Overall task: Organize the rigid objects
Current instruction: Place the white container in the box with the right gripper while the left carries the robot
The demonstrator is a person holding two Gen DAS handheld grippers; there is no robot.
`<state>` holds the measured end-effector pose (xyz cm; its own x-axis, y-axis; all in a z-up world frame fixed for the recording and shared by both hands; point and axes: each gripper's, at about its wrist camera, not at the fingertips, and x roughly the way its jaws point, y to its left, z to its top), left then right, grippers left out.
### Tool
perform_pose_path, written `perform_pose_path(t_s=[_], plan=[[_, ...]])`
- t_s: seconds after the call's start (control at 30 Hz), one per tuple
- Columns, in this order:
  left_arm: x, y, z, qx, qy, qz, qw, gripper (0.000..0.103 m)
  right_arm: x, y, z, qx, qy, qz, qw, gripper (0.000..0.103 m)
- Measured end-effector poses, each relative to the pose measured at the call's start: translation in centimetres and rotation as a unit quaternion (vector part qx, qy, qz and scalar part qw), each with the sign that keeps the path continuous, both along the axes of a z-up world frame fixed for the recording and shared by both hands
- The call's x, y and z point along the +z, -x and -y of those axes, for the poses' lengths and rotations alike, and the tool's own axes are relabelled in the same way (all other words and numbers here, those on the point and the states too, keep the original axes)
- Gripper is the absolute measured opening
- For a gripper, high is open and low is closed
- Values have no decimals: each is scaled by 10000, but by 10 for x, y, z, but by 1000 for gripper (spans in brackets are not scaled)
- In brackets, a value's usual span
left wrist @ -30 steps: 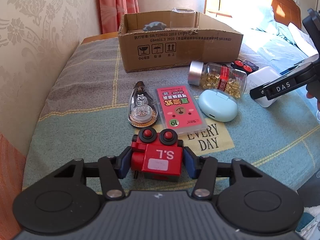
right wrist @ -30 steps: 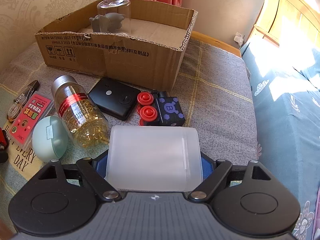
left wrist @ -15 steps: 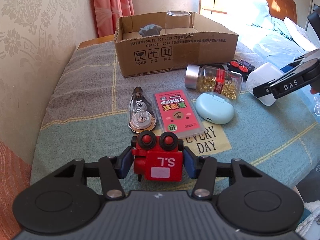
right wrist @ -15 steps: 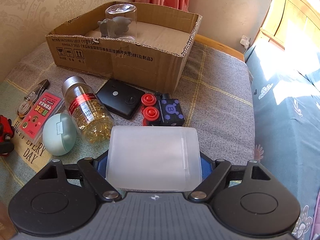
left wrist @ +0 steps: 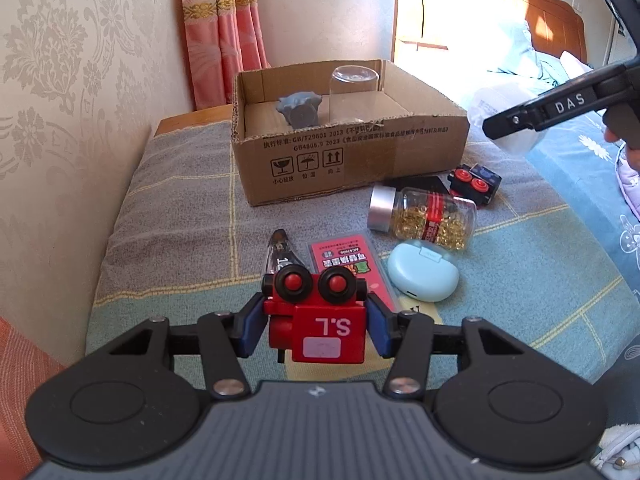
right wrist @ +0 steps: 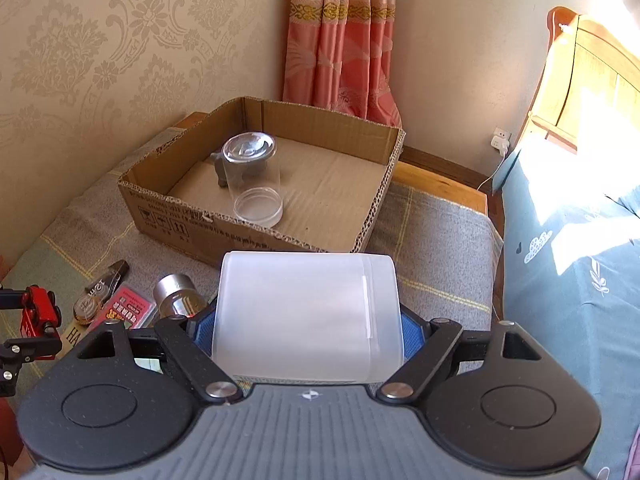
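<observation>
Above the blanket, my left gripper point(left wrist: 316, 326) clamps the red toy train block point(left wrist: 318, 322); my right gripper point(right wrist: 308, 328) grips the frosted plastic box point(right wrist: 306, 316), both lifted clear, presumably bound for the cardboard box point(right wrist: 192, 216).

In the cardboard box point(left wrist: 348, 160) at the bed's point(left wrist: 180, 216) far end stand a glass point(right wrist: 253, 178) and, behind it, a figurine point(left wrist: 299, 110); before the box lie a bottle point(left wrist: 424, 216), a case point(left wrist: 423, 276) and a card pack point(left wrist: 348, 268).
</observation>
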<state>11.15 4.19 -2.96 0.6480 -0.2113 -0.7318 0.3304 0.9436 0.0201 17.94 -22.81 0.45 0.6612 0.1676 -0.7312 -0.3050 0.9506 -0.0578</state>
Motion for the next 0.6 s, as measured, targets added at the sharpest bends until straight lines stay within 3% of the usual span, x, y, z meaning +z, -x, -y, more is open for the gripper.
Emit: perform_pose_path(t_s=[0.2, 0.53, 0.6], plan=[[16, -19, -2, 119, 56, 230, 9996, 52, 18, -56, 1, -26, -54, 228, 9997, 86], [31, -56, -1, 425, 28, 465, 9980, 52, 19, -146, -9, 8, -56, 244, 9997, 86], [31, -61, -1, 466, 15, 463, 9978, 52, 19, -159, -12, 85, -147, 292, 9994, 92]])
